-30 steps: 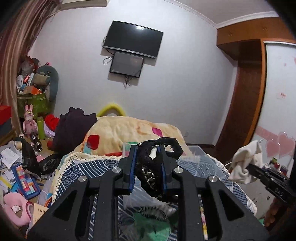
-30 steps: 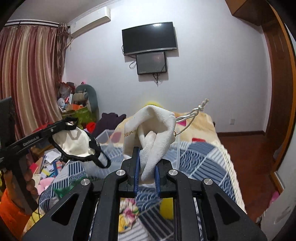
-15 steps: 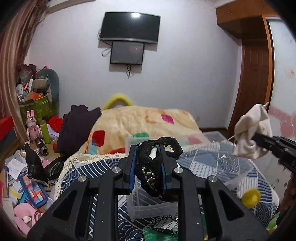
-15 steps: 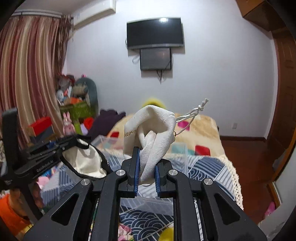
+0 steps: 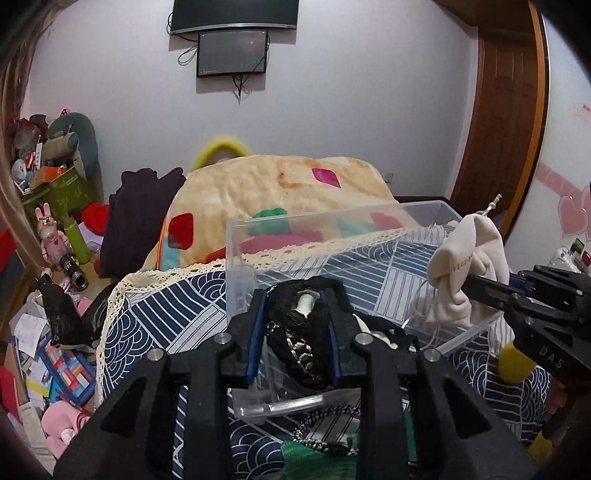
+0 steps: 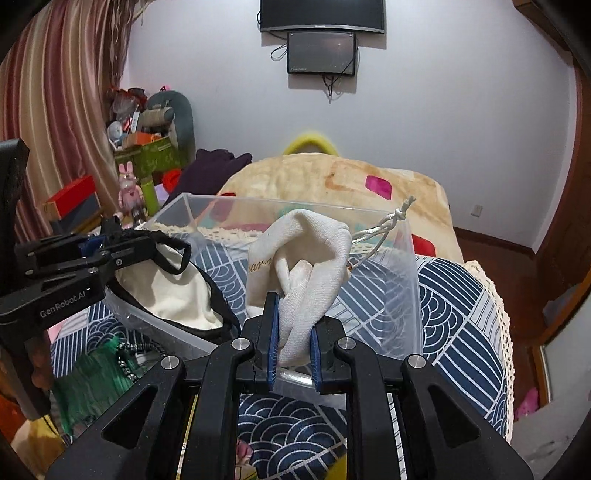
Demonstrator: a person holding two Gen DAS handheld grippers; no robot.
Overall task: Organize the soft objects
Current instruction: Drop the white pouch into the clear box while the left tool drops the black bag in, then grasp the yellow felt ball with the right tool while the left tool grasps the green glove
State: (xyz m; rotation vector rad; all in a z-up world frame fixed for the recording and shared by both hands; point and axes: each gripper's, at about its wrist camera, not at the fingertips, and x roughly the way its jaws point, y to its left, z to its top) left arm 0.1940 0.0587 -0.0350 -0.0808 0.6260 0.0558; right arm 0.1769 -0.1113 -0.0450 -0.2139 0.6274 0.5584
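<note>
Both hand-held grippers have dropped over the clear bin (image 5: 424, 218): left hand-held gripper (image 5: 295, 339) clamps the black-trimmed pouch (image 6: 177, 291), right hand-held gripper (image 6: 291, 347) at 3 o'clock pinches the cream drawstring bag (image 6: 306, 266), ready to release.

A pale lavender wall (image 6: 424, 110) carries a black flat television (image 6: 322, 15) above a smaller dark screen (image 6: 322, 52). Striped red-and-cream curtains (image 6: 55, 103) hang left; a brown wooden door (image 5: 502, 122) stands right, over reddish wooden floor (image 6: 495, 266).
</note>
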